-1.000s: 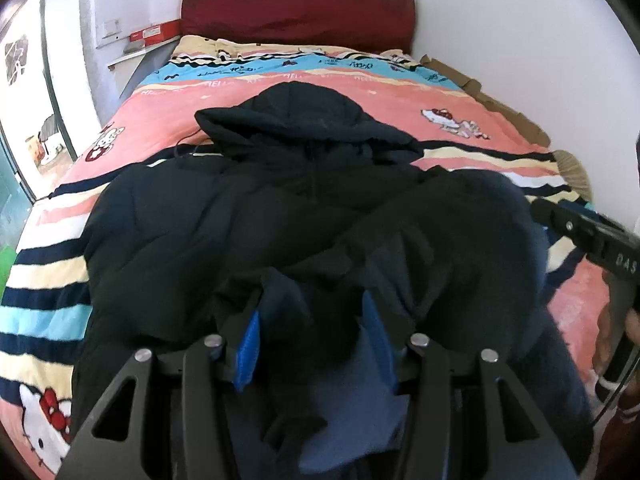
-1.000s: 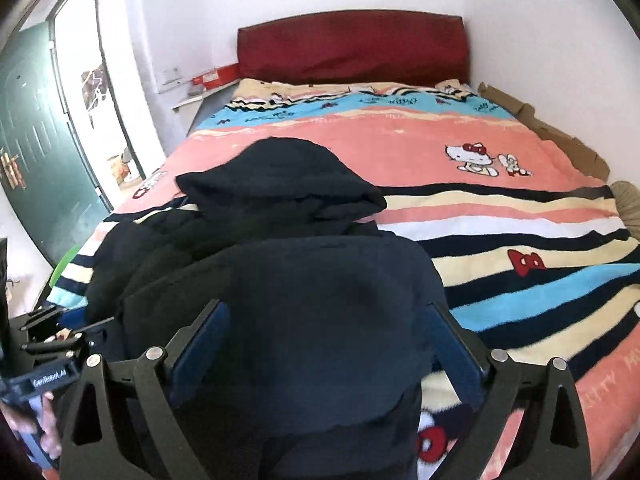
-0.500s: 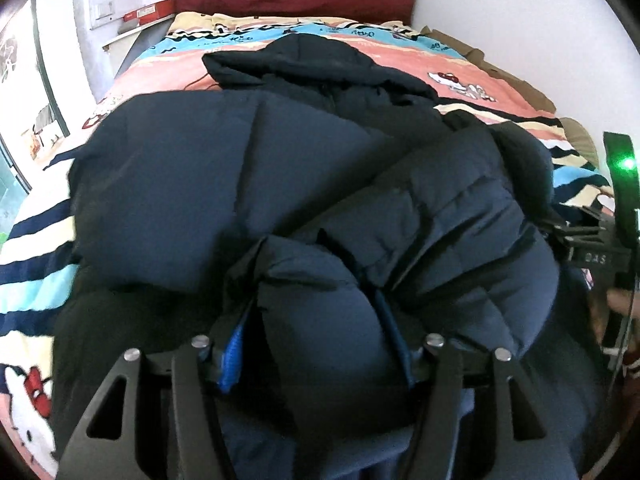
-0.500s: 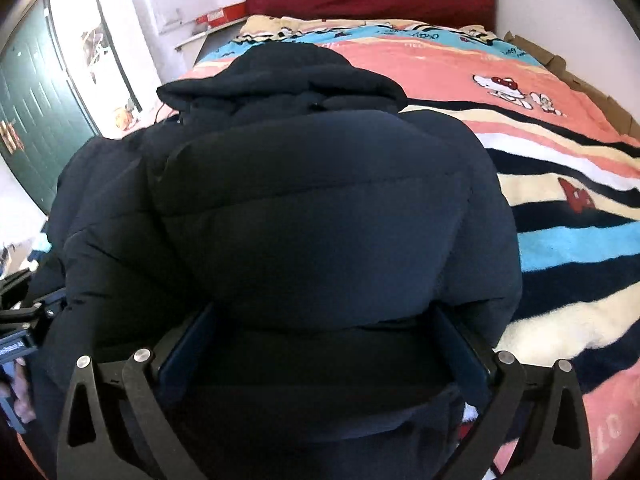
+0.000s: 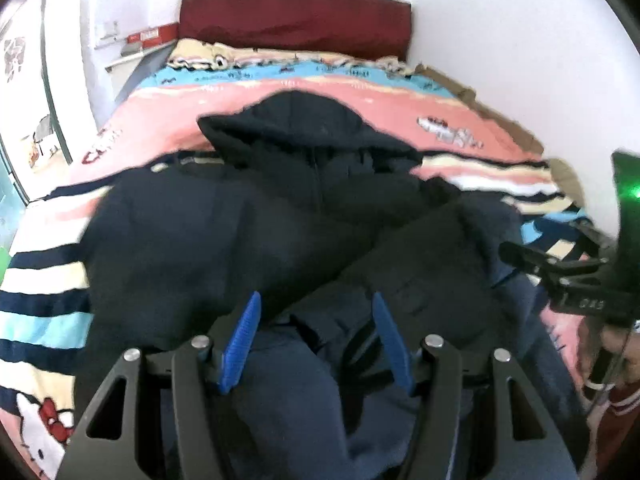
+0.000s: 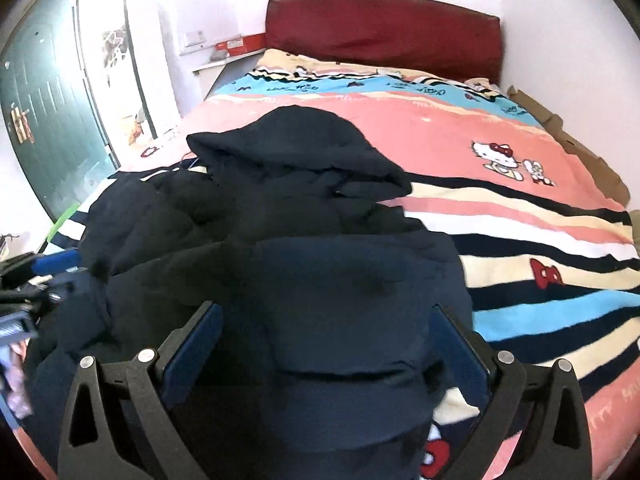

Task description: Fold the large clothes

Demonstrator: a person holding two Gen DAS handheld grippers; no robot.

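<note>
A dark navy puffer jacket [image 5: 240, 232] lies on the striped cartoon blanket [image 5: 44, 280], its hood [image 5: 304, 128] toward the headboard. My left gripper [image 5: 316, 298] is at the near hem, partly open. Loose navy fabric lies between its blue pads [image 5: 242, 340], whose inner faces show bare. In the right wrist view the jacket [image 6: 340, 280] bulges up in a thick fold. My right gripper [image 6: 325, 307] stands wide open around that fold, pads beside it rather than squeezing. The hood [image 6: 296, 144] lies flat beyond.
A dark red headboard [image 6: 380, 32] closes the far end of the bed. Flattened cardboard [image 6: 580, 152] runs along the right wall. A green door [image 6: 48, 120] and a bright doorway stand to the left. The blanket [image 6: 540, 240] to the jacket's right is bare.
Both grippers went forward over the jacket and have come back toward the near hem. The bundle that filled the left jaws has slackened, and its blue pads now show.
</note>
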